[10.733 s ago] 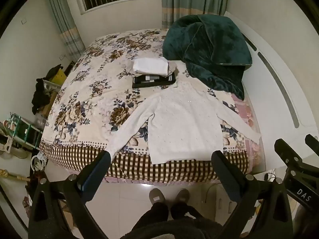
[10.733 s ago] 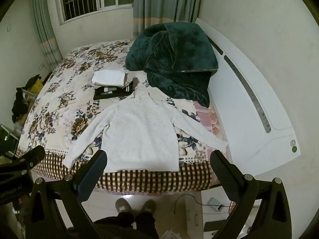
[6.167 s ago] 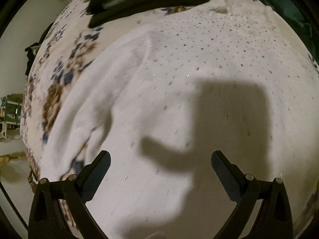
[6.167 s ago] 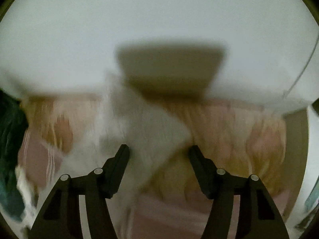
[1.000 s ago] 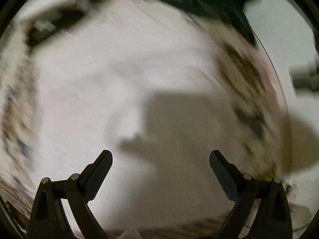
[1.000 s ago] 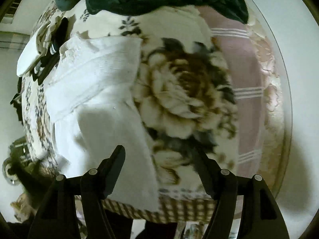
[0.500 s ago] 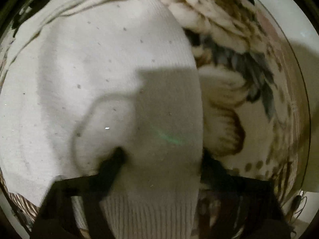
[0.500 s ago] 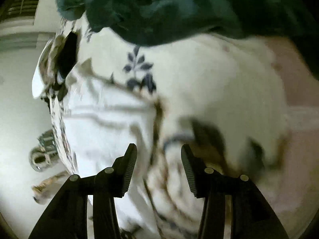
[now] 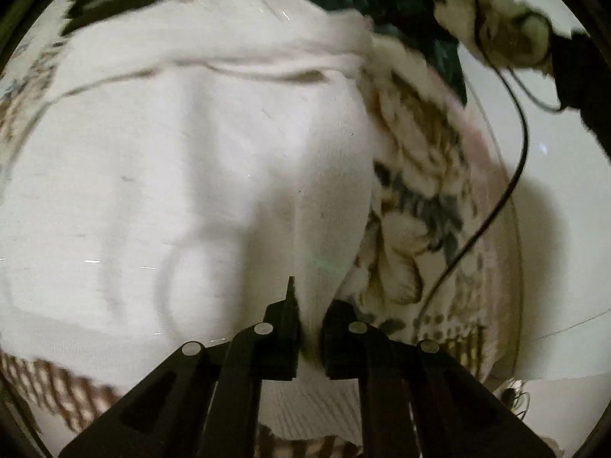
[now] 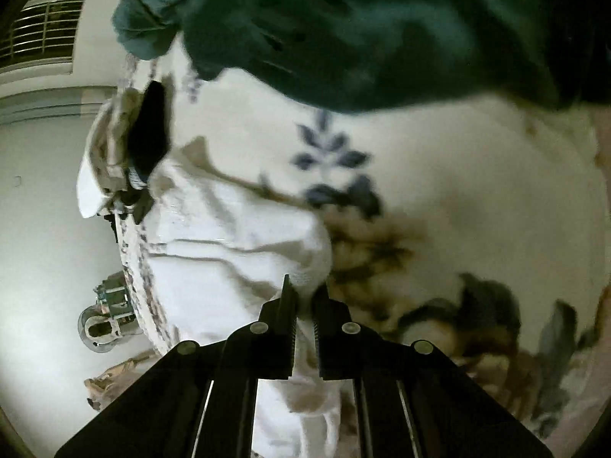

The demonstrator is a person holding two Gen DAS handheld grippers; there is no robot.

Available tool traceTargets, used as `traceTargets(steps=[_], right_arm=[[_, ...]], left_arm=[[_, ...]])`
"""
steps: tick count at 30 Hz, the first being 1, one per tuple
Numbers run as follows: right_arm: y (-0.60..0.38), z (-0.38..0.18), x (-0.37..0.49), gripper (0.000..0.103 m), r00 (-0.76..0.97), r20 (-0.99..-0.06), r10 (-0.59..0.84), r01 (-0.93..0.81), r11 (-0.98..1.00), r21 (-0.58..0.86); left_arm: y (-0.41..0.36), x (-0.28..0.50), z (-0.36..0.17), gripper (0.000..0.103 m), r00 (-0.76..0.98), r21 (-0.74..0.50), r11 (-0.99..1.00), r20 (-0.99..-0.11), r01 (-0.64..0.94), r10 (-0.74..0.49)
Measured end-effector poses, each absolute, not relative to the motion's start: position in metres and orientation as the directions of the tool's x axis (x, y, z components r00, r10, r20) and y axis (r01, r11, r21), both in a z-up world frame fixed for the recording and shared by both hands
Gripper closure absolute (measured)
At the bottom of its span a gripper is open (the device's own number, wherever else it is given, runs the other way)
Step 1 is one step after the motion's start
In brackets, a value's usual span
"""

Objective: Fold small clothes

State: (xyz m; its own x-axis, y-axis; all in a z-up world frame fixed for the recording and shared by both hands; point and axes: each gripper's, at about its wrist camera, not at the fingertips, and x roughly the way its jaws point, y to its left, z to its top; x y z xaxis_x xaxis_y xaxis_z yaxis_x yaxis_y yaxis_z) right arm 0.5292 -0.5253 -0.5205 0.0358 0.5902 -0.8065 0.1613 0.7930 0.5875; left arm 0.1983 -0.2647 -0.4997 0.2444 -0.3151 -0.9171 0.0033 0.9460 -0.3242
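A white knit sweater point(image 9: 183, 175) lies on the floral bedspread point(image 9: 416, 198), its right sleeve folded across the body. My left gripper point(image 9: 310, 315) is shut on the sweater's right edge near the ribbed hem. In the right wrist view the sweater point(image 10: 229, 236) shows as a rumpled white mass. My right gripper point(image 10: 304, 305) is shut on its right shoulder edge. The right hand and gripper point(image 9: 511, 34) show at the top right of the left wrist view, trailing a black cable.
A dark green blanket point(image 10: 374, 30) is heaped just beyond the sweater's top. A stack of folded clothes, white over black point(image 10: 149, 133), lies further up the bed. The bed's checked edge point(image 9: 57, 385) is near me. A white headboard panel point(image 9: 565, 229) stands to the right.
Both grippers have closed on the sweater's right side: the left near the hem, the right at the shoulder. Half a second ago their jaws were still apart.
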Motion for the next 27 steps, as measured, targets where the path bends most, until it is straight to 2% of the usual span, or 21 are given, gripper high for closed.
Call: traceTargets(steps=[5, 10, 18, 24, 27], right_arm=[[-0.458, -0.462, 0.543, 0.095, 0.051, -0.827, 0.560, 0.080, 0.823, 0.562], [-0.329, -0.434, 0.559, 0.096, 0.004, -0.863, 0.505, -0.032, 0.863, 0.504], [-0.099, -0.481, 0.579, 0.096, -0.047, -0.941, 0.336, -0.167, 0.926, 0.339], [-0.004, -0.523, 0.577, 0.096, -0.055, -0.969, 0.240, -0.227, 0.942, 0.246], [0.022, -0.552, 0.575, 0.095, -0.131, -0.978, 0.165, -0.248, 0.949, 0.193]], left_arm=[[-0.182, 0.192, -0.471, 0.097, 0.306, -0.385, 0.914, -0.892, -0.128, -0.333], [-0.089, 0.182, -0.473, 0.097, 0.345, -0.429, 0.854, -0.881, -0.294, -0.324], [0.032, 0.160, -0.521, 0.097, 0.349, -0.482, 0.730, -0.872, -0.485, -0.344], [0.089, 0.149, -0.550, 0.097, 0.336, -0.485, 0.676, -0.874, -0.554, -0.351], [0.096, 0.145, -0.574, 0.091, 0.271, -0.502, 0.655, -0.863, -0.565, -0.427]])
